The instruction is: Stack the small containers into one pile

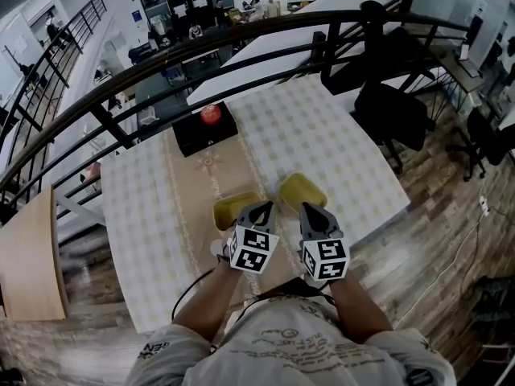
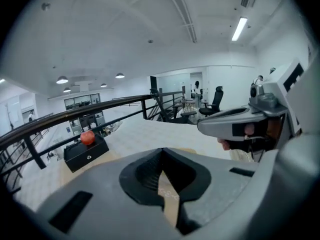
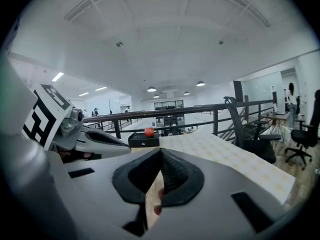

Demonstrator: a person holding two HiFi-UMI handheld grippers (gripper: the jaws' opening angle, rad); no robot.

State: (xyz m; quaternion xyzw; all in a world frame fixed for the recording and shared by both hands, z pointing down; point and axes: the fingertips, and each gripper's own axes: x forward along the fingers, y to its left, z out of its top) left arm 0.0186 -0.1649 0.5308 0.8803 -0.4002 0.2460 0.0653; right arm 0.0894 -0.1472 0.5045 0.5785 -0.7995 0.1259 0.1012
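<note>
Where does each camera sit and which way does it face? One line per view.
Head view: on the person's head, looking steeply down at the table, left yellow container and right yellow container; both forearms, left gripper and right gripper show.
Left gripper view: on the left gripper, looking along its shut jaws; right gripper shows at right.
Right gripper view: on the right gripper, along its shut jaws; left gripper shows at left.
All three share the black box and red apple.

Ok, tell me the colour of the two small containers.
The left container and the right container are yellow; head view shows it best.
</note>
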